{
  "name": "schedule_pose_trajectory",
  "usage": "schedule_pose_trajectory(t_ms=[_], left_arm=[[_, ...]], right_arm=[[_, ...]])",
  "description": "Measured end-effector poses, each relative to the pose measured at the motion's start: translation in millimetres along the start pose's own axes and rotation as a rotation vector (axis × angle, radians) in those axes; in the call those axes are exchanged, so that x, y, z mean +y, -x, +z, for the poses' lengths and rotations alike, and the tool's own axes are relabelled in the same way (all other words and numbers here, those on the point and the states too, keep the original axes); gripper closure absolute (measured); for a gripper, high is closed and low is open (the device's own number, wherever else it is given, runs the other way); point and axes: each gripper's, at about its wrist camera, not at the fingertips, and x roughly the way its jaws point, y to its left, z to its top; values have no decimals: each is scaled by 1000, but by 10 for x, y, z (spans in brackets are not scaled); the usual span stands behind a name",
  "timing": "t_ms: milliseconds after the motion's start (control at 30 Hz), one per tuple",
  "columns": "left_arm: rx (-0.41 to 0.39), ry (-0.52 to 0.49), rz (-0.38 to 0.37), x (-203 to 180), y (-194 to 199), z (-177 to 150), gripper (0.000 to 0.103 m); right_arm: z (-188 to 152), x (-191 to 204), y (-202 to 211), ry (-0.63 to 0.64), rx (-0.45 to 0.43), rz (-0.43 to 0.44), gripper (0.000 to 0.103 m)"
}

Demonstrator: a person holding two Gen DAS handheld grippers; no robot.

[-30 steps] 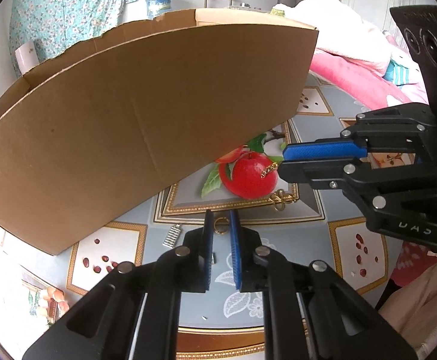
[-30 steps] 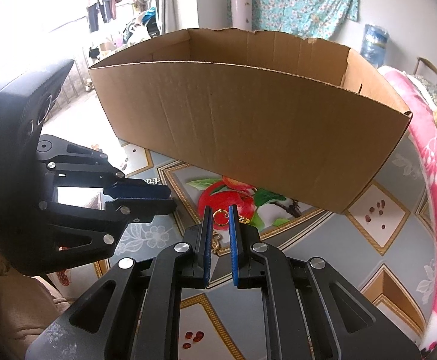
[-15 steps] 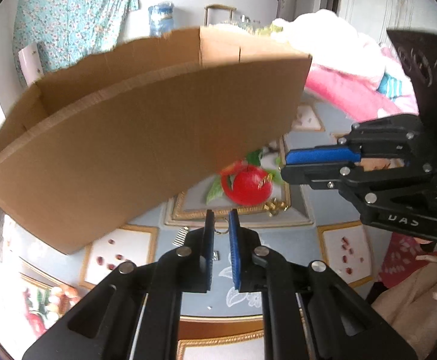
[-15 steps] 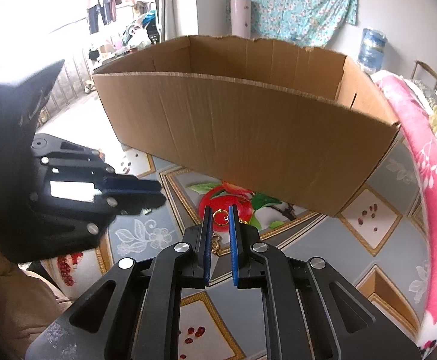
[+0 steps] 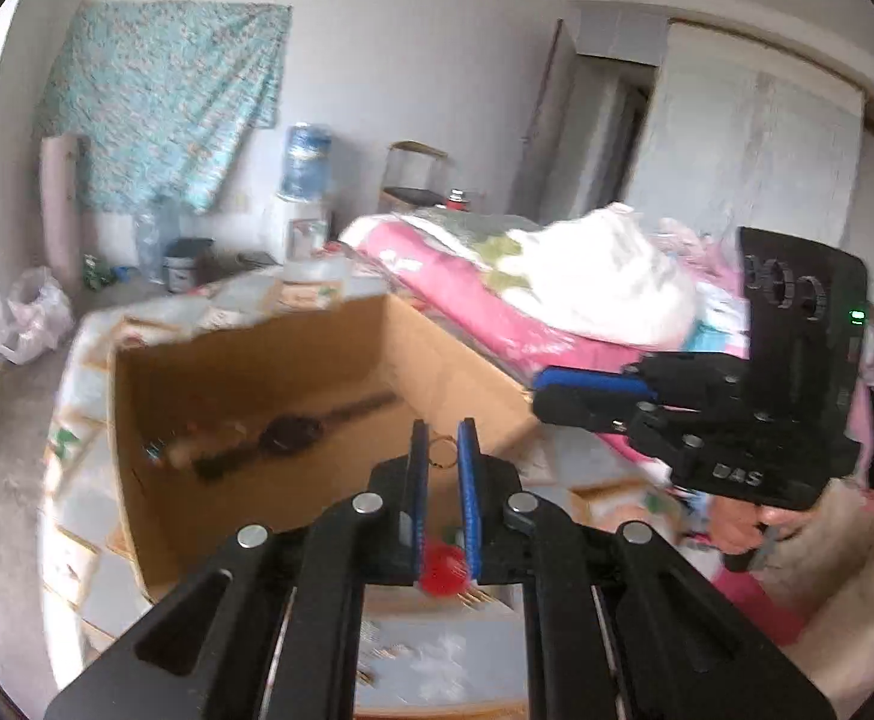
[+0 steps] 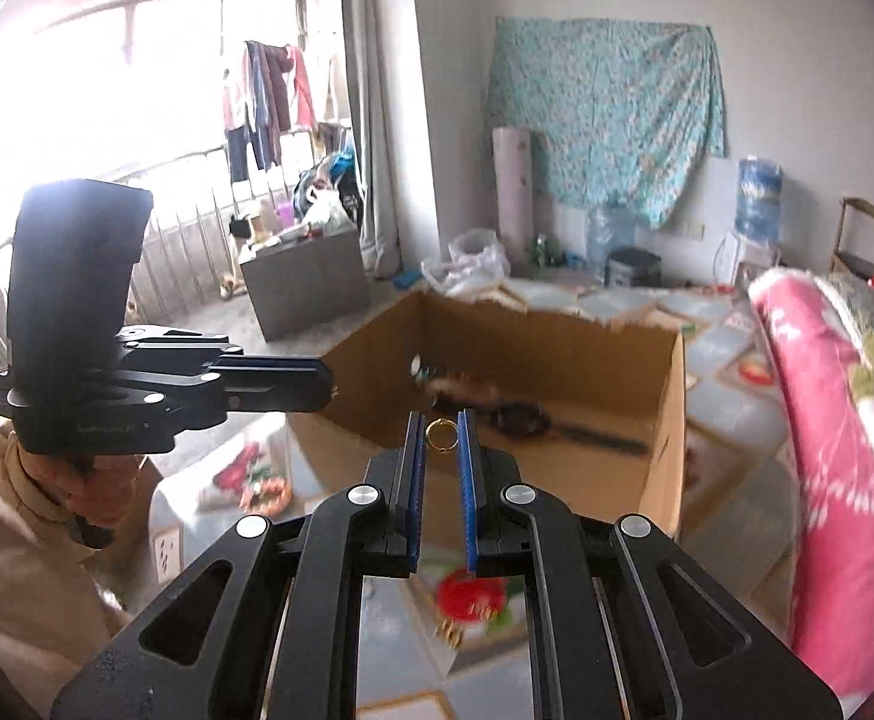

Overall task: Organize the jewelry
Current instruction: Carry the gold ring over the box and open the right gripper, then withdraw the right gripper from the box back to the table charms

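My left gripper (image 5: 442, 438) is shut on a small gold ring (image 5: 442, 453) and holds it above the near wall of an open cardboard box (image 5: 329, 510). My right gripper (image 6: 440, 432) is shut on a second gold ring (image 6: 441, 435), also raised over the box (image 6: 617, 480). A dark watch (image 5: 290, 435) and a small bead piece (image 5: 164, 453) lie on the box floor; the watch also shows in the right wrist view (image 6: 521, 417). Each gripper appears in the other's view: the right one (image 5: 593, 393) on the right, the left one (image 6: 281, 384) on the left.
The box stands on a table covered by a cloth with fruit pictures (image 6: 473, 594). More gold jewelry (image 6: 450, 633) lies on the cloth near a red apple print. A pink blanket pile (image 5: 497, 294) lies to the right. A water dispenser (image 5: 305, 162) stands at the far wall.
Both grippers have risen from table level, each with its ring, to above the box rim. The inside of the box and the watch in it have come into sight.
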Motion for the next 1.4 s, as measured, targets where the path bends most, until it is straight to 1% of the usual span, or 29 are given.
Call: schedule_pose_trajectory(t_ms=[67,100,167,267,333,367,400,467,533,667,767,900,1000,1067,1133,1167,1233,1300,1400], left_arm=[[34,9,50,123,-172,82,94],[68,21,85,198,-309,103,94],[130,30,153,315,-561,104,94],[198,75,205,491,-865,48,94],[214,107,217,592,-960,-10,94],[219,120,227,630,-991,-37,93],[226,132,231,663,-1008,-71,92],[225,159,219,711,-987,-110,83],[202,169,222,726,-909,-128,79],[148,188,219,761,-690,-115,74],[119,194,224,770,-502,-135,72],[100,178,225,699,-233,-237,71],[99,141,211,559,-15,-358,67],[100,120,189,455,92,-449,63],[111,116,167,383,159,-529,61],[120,115,155,345,177,-574,61],[138,110,132,275,173,-671,61],[162,99,124,212,106,-755,61],[208,83,131,143,-58,-882,61]], right_arm=[[50,-79,-212,-4,34,-13,94],[60,-118,-326,-13,57,-13,94],[52,-163,-528,-6,100,-43,94],[-1,-197,-740,-1,146,-88,94],[-34,-229,-820,-11,159,-105,90],[-38,-242,-829,-20,160,-112,84],[-50,-272,-822,-34,156,-120,79],[-57,-307,-784,-50,145,-129,78],[-63,-355,-686,-62,131,-142,77],[-84,-448,-461,-104,84,-168,74],[-140,-503,-252,-138,53,-179,72],[-228,-550,-27,-173,34,-150,71],[-300,-505,103,-186,34,-97,70],[-369,-445,161,-188,48,-51,66],[-462,-343,158,-179,72,-3,64],[-529,-291,117,-180,95,26,63],[-657,-233,8,-198,145,57,63],[-800,-179,-159,-218,203,74,63],[-966,-121,-364,-220,274,60,63]])
